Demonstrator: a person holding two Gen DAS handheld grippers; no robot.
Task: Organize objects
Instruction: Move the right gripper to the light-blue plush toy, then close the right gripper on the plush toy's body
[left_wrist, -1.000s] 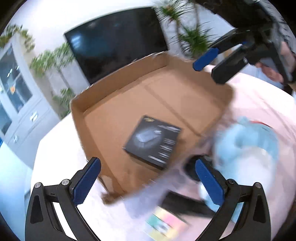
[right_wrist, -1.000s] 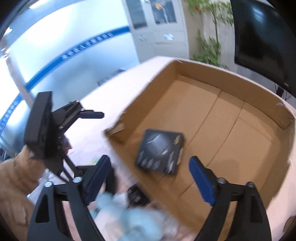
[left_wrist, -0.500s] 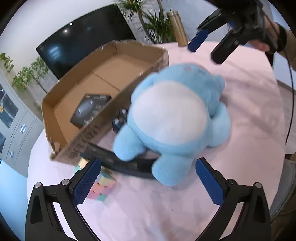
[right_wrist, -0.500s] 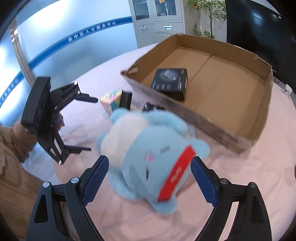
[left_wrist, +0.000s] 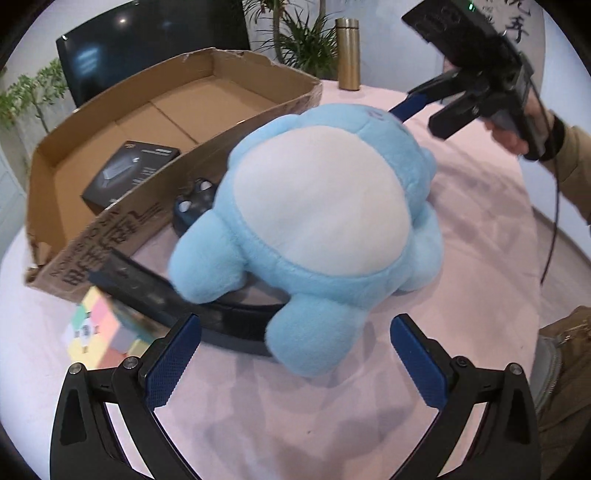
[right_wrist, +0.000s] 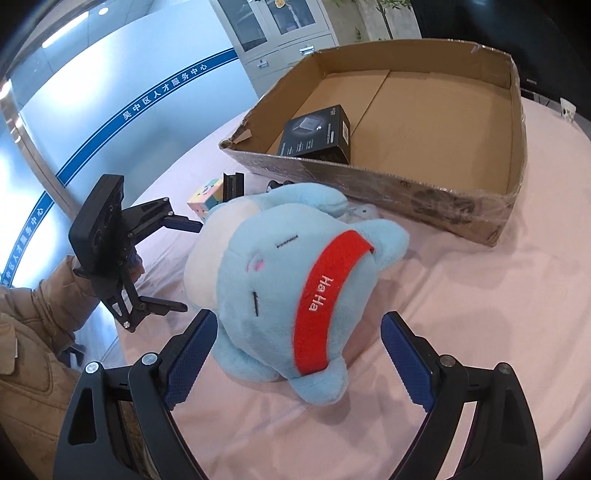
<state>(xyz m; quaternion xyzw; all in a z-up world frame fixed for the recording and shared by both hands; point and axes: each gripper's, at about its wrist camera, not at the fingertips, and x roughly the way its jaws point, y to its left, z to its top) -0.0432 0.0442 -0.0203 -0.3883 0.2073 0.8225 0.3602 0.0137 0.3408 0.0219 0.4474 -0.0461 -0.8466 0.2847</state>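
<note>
Plush toy lies on the pink bench just near of the cardboard box, so we bracket it with left gripper and right gripper, both wide open, holding nothing.

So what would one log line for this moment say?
left gripper: open | right gripper: open | plush: on table, between both | box: holds black carton

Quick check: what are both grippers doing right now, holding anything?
Left gripper: open, holding nothing; jaws spread wide just short of the blue plush toy.
Right gripper: open, holding nothing; jaws on either side of the toy's head end.
</note>
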